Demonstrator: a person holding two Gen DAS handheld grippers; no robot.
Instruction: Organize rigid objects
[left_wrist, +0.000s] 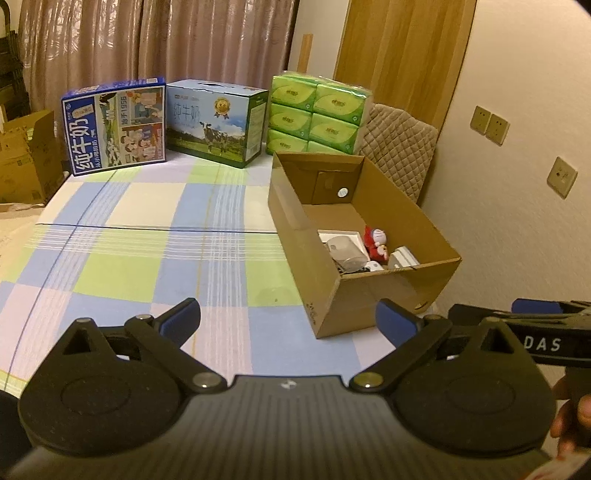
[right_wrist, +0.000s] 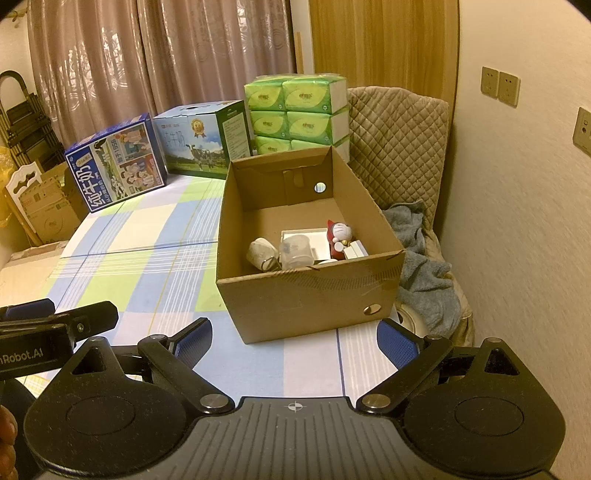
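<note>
Left wrist: milk carton (left_wrist: 116, 127), "1956".

Pastel checked tablecloth (left_wrist: 147, 236), brown box (right_wrist: 306, 299)

Open cardboard box (right_wrist: 310, 295) holds a red figurine (right_wrist: 338, 236), clear cup (right_wrist: 295, 251), white pieces.
</note>
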